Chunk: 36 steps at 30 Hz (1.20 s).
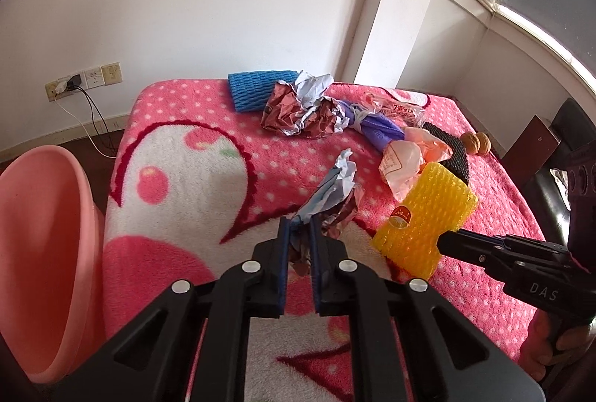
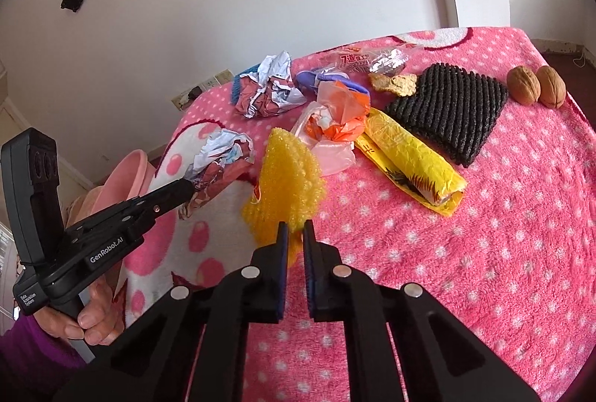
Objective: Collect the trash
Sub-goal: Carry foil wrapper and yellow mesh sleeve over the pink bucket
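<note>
Crumpled wrapper, clamped between the left tool pads above the blanketed desk, is judged light and crushable. Right tool pinches the yellow foam net edge, springy. Pink bin stands left.

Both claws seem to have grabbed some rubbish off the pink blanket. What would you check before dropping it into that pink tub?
1. Left gripper closed on the crumpled paper wrapper: ok.
2. Right gripper closed on the yellow foam net: ok, though it pinches only the net's edge.
3. Pink tub within reach, beside the bed on the left: ok.
4. Tub opening unobstructed: cannot tell, since only its rim and wall show.
5. Held pieces free of the other trash: ok for the wrapper; the net touches the pink plastic bag, so cannot tell.
6. Blanket not caught in either gripper: ok.
</note>
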### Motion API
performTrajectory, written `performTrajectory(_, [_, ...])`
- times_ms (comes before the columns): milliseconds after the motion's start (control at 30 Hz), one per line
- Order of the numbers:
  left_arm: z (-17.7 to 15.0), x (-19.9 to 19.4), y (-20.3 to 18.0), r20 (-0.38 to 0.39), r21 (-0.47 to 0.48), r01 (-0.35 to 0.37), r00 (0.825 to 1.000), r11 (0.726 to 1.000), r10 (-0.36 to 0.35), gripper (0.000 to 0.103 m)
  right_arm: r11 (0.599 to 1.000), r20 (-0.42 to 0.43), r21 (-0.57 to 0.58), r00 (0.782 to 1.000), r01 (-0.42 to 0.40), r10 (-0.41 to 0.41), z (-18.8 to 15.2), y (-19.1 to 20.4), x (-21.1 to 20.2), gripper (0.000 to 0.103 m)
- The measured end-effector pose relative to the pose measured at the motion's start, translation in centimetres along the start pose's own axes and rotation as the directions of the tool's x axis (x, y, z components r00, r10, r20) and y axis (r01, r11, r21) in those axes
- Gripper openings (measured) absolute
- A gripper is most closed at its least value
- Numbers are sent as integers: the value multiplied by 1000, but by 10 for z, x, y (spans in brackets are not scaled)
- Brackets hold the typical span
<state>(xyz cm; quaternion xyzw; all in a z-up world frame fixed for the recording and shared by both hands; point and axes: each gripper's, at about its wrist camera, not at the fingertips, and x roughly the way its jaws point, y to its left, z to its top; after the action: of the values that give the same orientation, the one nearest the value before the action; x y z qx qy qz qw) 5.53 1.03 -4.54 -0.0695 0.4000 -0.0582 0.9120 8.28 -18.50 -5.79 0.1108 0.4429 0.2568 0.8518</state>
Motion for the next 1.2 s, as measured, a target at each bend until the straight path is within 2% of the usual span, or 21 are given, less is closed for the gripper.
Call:
performTrajectory(500, [-5,-61,22,112,-81,-43,992,996,52,9,995,71,-94,997,-35,42,-2,24,-40,7])
performTrajectory(867, [-15,-99,55,183,-165,-134,969,977,164,10,972,44,-209,992,-104,116,14,80,-19,7])
performTrajectory(1200, [-29,-124,105,195,-283,-217,941,934,277,9,919,-4,-348,981,-185,196,26,151,14,7])
